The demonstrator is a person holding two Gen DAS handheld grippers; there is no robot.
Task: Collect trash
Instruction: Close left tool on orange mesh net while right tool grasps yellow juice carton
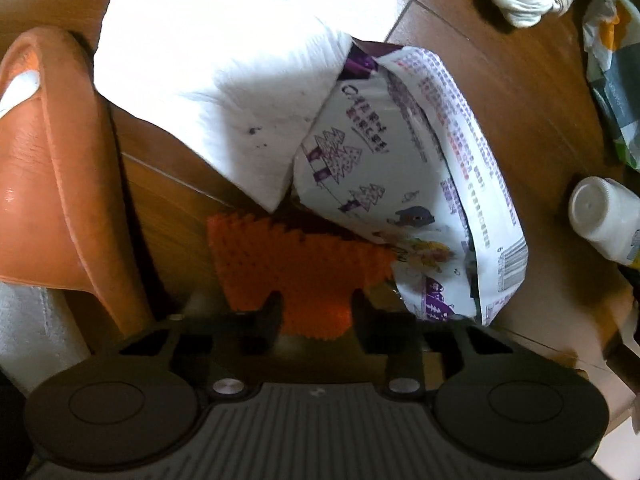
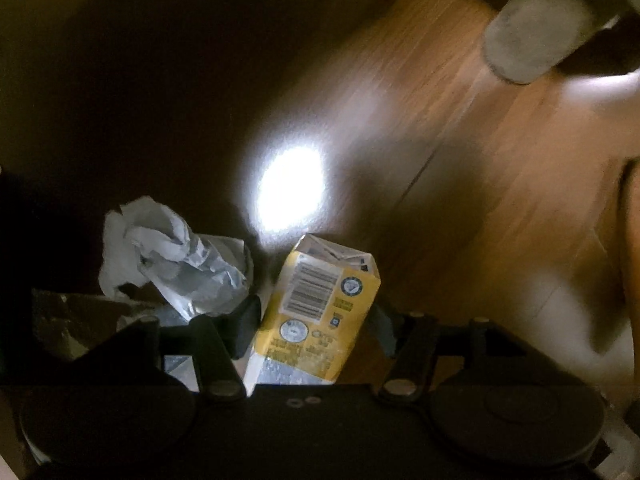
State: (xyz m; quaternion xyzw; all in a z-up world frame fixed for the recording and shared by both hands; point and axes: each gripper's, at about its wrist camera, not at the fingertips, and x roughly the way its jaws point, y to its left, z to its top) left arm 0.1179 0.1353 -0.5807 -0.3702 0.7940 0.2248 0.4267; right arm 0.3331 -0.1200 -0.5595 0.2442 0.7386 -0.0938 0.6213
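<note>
Left gripper [image 1: 316, 276] — jaws nearly together, orange pads at the edge of the printed white snack wrapper [image 1: 404, 184] on the wood floor [image 1: 500, 92]; cannot tell if it's pinched. White paper towel [image 1: 216, 92] overlaps the wrapper, orange slipper [image 1: 52, 160] beside it. Right gripper [image 2: 316, 320] — jaws wide apart around a yellow carton [image 2: 316, 308], crumpled tissue [image 2: 168, 256] just beside.

The wooden floor [image 1: 460, 32] is viewed steeply downward and from close by in the left wrist view, over its own gripper [image 1: 316, 280]. The same kind of floor [image 2: 460, 152] (much dimmer) is seen likewise from the right wrist; no shared object can be made out.
</note>
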